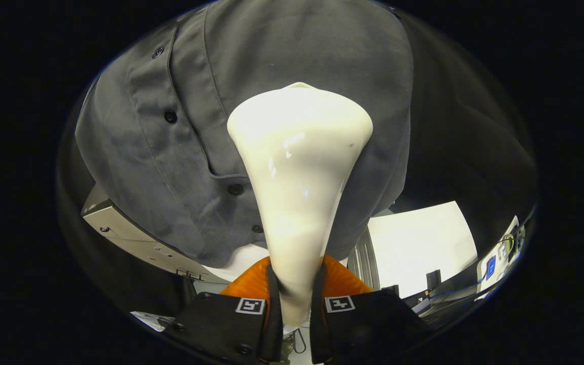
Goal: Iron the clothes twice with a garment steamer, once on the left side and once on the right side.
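Gripper view, left to right: a grey button-front shirt (190, 126) hangs ahead, its placket with dark buttons at about ten o'clock from the steamer. The jaws (296, 304) are clamped on the narrow handle of a cream garment steamer (297, 167), whose long axis runs straight ahead to twelve o'clock, its wide head against the cloth right of the placket. At four o'clock sits a white table (418, 243).

Gripper (294, 299) jaws clamped on narrow handle of cream garment steamer (297, 167), one finger each side. Steamer's wide head lies beyond the fingers against grey buttoned shirt (180, 152), just right of the button placket. White desk (413, 248) below right.
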Action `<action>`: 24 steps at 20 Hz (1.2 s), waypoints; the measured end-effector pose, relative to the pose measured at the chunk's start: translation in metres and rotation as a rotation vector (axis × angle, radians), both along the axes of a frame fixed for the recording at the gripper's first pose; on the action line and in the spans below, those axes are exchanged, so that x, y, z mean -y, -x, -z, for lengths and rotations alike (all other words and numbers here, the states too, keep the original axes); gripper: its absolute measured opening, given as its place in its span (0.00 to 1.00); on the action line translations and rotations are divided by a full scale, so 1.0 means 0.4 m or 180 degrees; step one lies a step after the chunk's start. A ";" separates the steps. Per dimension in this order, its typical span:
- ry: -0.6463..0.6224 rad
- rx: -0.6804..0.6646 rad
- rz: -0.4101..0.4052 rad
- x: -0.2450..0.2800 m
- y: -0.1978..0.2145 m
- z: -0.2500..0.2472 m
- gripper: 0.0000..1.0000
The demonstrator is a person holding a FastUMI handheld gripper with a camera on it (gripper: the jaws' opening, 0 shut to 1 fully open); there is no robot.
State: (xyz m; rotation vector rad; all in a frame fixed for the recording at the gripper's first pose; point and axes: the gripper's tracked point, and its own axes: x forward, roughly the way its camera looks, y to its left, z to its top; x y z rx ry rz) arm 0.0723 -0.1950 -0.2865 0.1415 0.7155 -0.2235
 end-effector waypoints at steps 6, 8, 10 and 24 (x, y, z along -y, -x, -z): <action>-0.0044 -0.0149 -0.0029 0.005 0.021 0.090 0.29; -0.0045 -0.0222 -0.0032 0.011 0.030 0.120 0.29; -0.0064 -0.0292 -0.0027 0.018 0.044 0.157 0.29; -0.0226 -0.0804 0.0062 0.034 0.128 0.399 0.29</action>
